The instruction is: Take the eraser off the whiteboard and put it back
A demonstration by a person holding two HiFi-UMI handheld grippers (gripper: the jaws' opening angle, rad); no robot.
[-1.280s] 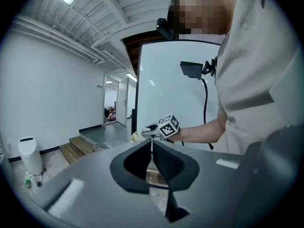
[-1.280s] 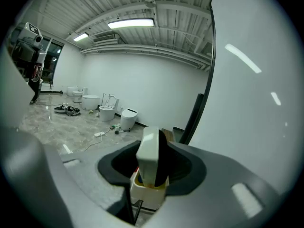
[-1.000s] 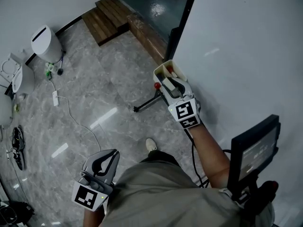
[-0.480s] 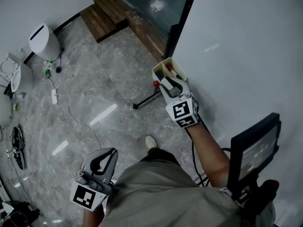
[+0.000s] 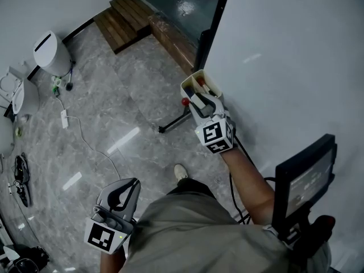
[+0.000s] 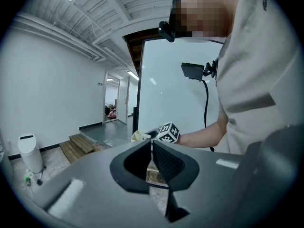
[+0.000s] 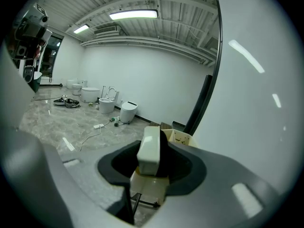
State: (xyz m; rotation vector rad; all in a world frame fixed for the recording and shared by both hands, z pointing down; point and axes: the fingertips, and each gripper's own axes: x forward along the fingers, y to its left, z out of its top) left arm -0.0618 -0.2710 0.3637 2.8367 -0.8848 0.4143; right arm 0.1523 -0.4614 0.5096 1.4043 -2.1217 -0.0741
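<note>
My right gripper [image 5: 199, 97] is held beside the whiteboard [image 5: 296, 67], close to the cream tray [image 5: 192, 79] fixed to its edge. It is shut on the eraser [image 7: 149, 151], a cream block with a black felt side that stands upright between the jaws of the right gripper [image 7: 159, 140]. The tray [image 7: 180, 137] lies just beyond the jaw tips. My left gripper [image 5: 124, 193] hangs low at my left side, over the floor. In the left gripper view its jaw tips meet with nothing between them, so the left gripper [image 6: 152, 144] is shut.
The whiteboard's black stand foot [image 5: 173, 124] reaches across the marble floor below the tray. Wooden steps [image 5: 122, 21] lie beyond it, a white bin [image 5: 50, 51] stands at the far left, and a cable with a power strip [image 5: 65, 118] trails there. A black monitor [image 5: 304, 181] is mounted at the lower right.
My right gripper has shifted slightly to the left along the board with the eraser still in it and has turned a little. The left gripper has stayed put.
</note>
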